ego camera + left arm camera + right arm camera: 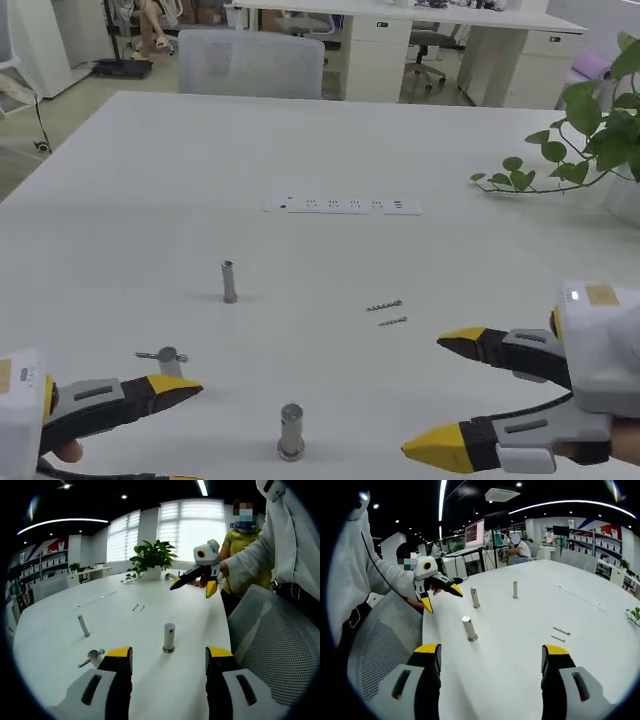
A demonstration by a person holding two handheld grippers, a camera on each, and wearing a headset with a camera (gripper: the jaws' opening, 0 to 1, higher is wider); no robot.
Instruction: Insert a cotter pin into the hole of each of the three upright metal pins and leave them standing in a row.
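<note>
Grabbing a loose cotter (384, 306) looks like the next job; two lie side by side on the table (480, 260), in front of the right gripper (422, 395). Both it and the left gripper (188, 432) are wide open, holding nothing. Pinch one end only, so the other can slide into the near pin (291, 430).
</note>
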